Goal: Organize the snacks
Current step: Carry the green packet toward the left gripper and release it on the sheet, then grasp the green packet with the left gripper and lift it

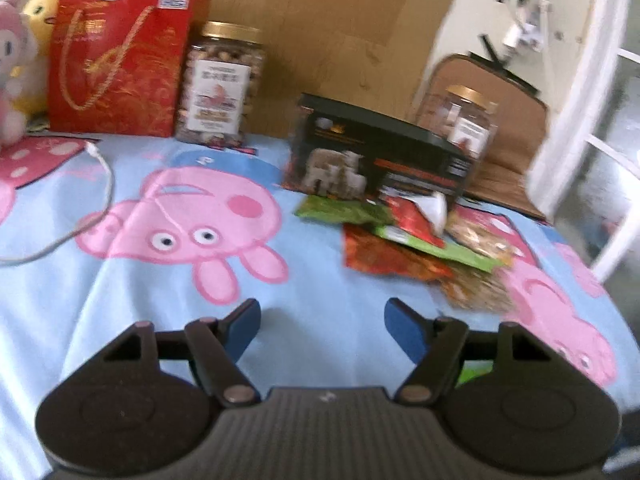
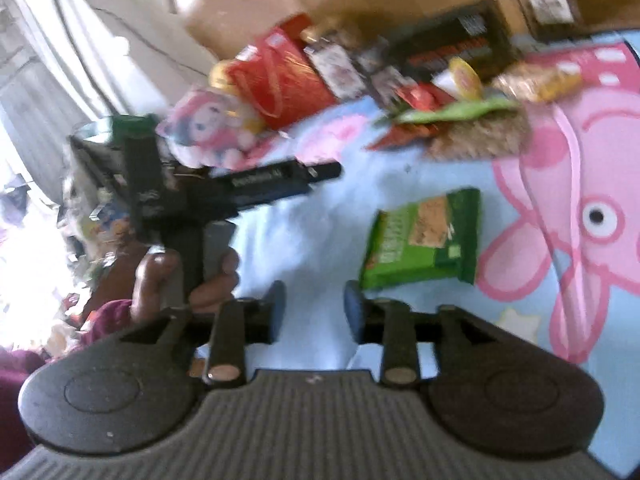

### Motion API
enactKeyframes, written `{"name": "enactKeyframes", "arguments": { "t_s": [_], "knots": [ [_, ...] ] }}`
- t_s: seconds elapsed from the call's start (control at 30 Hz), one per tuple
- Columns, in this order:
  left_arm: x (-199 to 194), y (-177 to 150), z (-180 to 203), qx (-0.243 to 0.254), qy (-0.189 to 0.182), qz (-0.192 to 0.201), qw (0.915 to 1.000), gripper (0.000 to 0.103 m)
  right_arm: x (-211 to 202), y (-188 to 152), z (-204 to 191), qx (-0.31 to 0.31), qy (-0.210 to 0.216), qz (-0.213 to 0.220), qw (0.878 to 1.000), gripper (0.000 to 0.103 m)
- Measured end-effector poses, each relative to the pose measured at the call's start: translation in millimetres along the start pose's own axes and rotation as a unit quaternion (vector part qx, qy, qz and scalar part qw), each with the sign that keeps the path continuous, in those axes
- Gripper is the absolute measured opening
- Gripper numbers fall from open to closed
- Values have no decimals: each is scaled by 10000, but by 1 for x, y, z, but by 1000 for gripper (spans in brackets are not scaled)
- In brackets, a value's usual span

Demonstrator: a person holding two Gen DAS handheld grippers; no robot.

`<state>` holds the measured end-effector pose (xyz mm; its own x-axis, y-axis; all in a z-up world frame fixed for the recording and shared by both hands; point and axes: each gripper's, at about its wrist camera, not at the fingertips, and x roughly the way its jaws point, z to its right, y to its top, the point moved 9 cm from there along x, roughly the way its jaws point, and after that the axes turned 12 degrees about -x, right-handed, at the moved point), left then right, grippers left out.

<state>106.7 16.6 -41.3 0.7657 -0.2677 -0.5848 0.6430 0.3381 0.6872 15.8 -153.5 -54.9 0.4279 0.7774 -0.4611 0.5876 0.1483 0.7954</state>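
**Snacks loose on the bench, both grippers empty**

Snacks are what matter here, and none is held. The left gripper [image 1: 322, 322] has its blue fingers [image 1: 404, 330] well apart over bare cloth, nothing between them. The right gripper [image 2: 315, 308] has its fingers partly apart, also with nothing between them; a green snack packet [image 2: 424, 238] lies flat just ahead and to one side of it.

Further out, a heap of packets [image 1: 416, 246] sits overlapped on the cartoon-pig tablecloth [image 1: 192, 216], close against a black box [image 1: 376, 152]. Behind stand a nut jar [image 1: 220, 84], a second jar [image 1: 464, 120] and a red gift bag [image 1: 120, 60].

The packets look light, thin and crinkly, probably slick foil that slides and buckles if pinched mid-panel. I would take one by a sealed edge or a corner. The jars look rigid and heavier, and likely too wide to take anywhere but near the lid.

The person's hand [image 2: 188, 276] carries the other gripper at the left of the right wrist view.
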Motion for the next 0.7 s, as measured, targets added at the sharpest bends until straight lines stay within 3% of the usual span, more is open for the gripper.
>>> {"name": "enactKeyframes", "arguments": {
  "t_s": [0.07, 0.13, 0.27, 0.37, 0.43, 0.53, 0.7],
  "knots": [
    [-7, -6, 10, 83, -225, -117, 9996, 67, -11, 5, 2, -109, 53, 133, 9998, 40],
    [-11, -14, 24, 166, -531, -320, 9979, 67, -23, 10, 17, -106, -317, 305, 9990, 41],
    [-12, -34, 50, 183, -1144, -996, 9883, 67, -36, 9, 61, 401, -1053, 375, 9929, 42],
    [-2, -47, 60, 63, -1349, -1470, 9799, 61, -26, 4, 77, 590, -1142, 307, 9912, 42],
    [0, -50, 64, 136, -1347, -1417, 9806, 61, -10, 2, 77, 474, -1188, 133, 9917, 41],
    [-1, -54, 64, 207, -1291, -1407, 9814, 46, 12, 6, 61, 236, -921, 108, 9954, 41],
    [-11, -38, 31, -34, -1036, -1156, 9879, 46, 41, 13, 29, -738, -1058, -73, 9916, 44]
  ]
}}
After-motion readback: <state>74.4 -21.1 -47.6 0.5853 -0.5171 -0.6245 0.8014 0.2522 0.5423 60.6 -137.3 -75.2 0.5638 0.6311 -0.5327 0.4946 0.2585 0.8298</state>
